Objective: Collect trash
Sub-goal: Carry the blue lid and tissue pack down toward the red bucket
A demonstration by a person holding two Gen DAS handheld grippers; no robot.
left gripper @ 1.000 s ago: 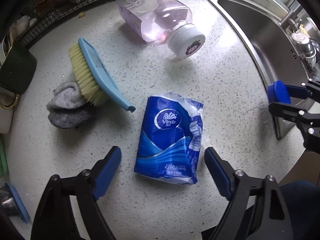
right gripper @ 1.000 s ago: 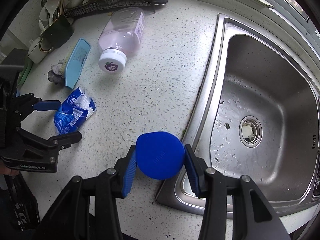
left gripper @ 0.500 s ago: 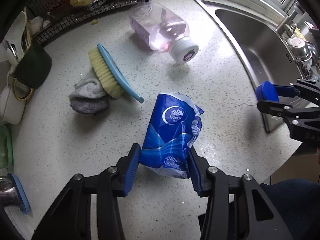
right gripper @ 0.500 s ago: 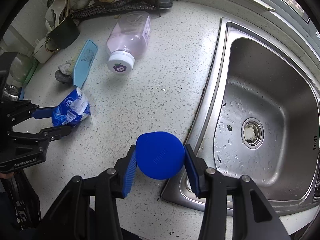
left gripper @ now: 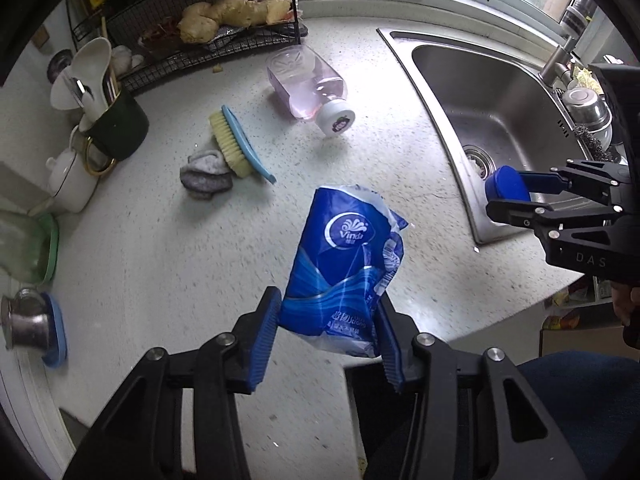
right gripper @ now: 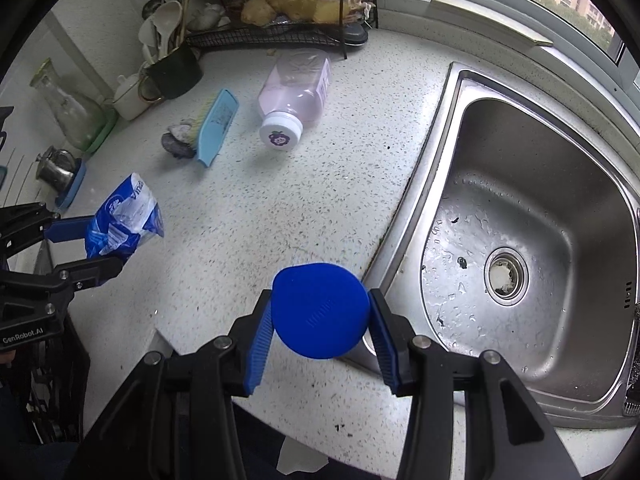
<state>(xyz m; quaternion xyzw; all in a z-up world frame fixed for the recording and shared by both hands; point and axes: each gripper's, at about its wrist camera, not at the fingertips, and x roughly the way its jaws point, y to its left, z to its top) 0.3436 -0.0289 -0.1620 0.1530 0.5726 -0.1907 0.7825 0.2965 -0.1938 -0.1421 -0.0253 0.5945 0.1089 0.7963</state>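
A crumpled blue tissue wrapper (left gripper: 346, 264) hangs above the speckled counter (left gripper: 160, 248), pinched at its lower end by my left gripper (left gripper: 330, 334). In the right wrist view the same wrapper (right gripper: 124, 216) shows at the left, clear of the counter, with the left gripper (right gripper: 90, 246) shut on it. My right gripper (right gripper: 320, 334) is shut on a round blue cap (right gripper: 320, 310), held over the counter's front edge beside the sink. From the left wrist view the right gripper (left gripper: 516, 196) and the blue cap (left gripper: 506, 188) appear at the right.
A pink bottle (left gripper: 310, 88) with a white lid lies on its side at the back. A blue brush (left gripper: 236, 146) rests on a grey cloth (left gripper: 204, 174). The steel sink (right gripper: 532, 184) fills the right. A wire rack (left gripper: 208, 44), a dark utensil cup (left gripper: 116, 128) and jars stand at the back left.
My left gripper closed on the tissue wrapper that lay flat on the counter and lifted it clear. The right gripper rose a little, still holding the blue cap.
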